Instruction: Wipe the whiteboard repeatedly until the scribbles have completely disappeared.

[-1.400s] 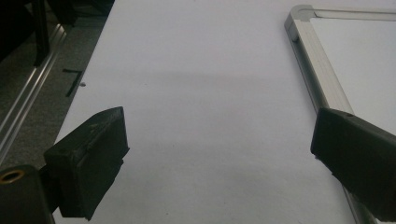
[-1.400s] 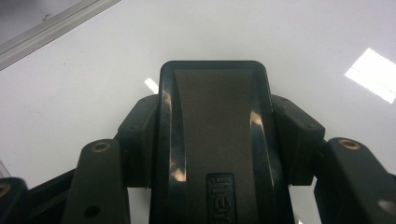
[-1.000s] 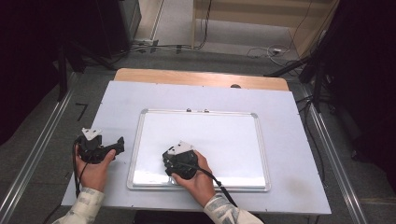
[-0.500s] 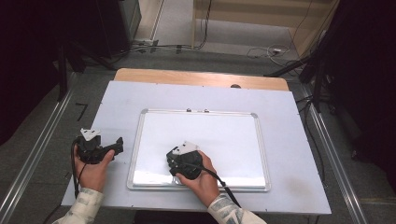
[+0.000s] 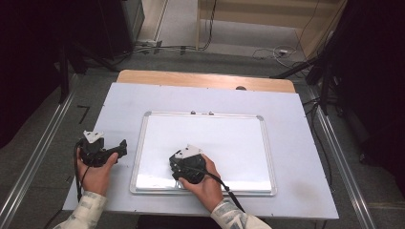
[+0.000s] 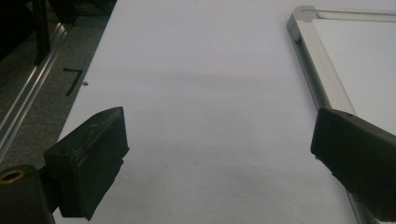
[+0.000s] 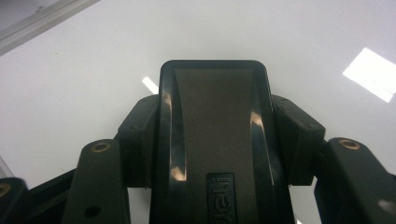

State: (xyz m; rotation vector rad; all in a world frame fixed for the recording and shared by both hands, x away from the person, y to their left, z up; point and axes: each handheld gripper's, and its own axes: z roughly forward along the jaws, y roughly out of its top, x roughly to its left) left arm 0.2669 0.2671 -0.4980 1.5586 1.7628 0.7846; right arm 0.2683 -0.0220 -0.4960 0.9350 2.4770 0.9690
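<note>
On the lower left part of the whiteboard [image 5: 229, 138], the right gripper [image 5: 184, 164] is clamping a black eraser [image 7: 215, 140], its jaws pressing both long sides; eraser is lying flat against the white surface. Left of the board's metal frame [image 6: 317, 74], the left gripper [image 5: 102, 150] is resting over the bare table [image 5: 119, 109], jaws standing wide apart, holding nothing.

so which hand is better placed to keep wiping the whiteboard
Right. The right gripper is shut on the black eraser, over the whiteboard. The left gripper is open, holds nothing, and sits beside the board's frame.
</note>
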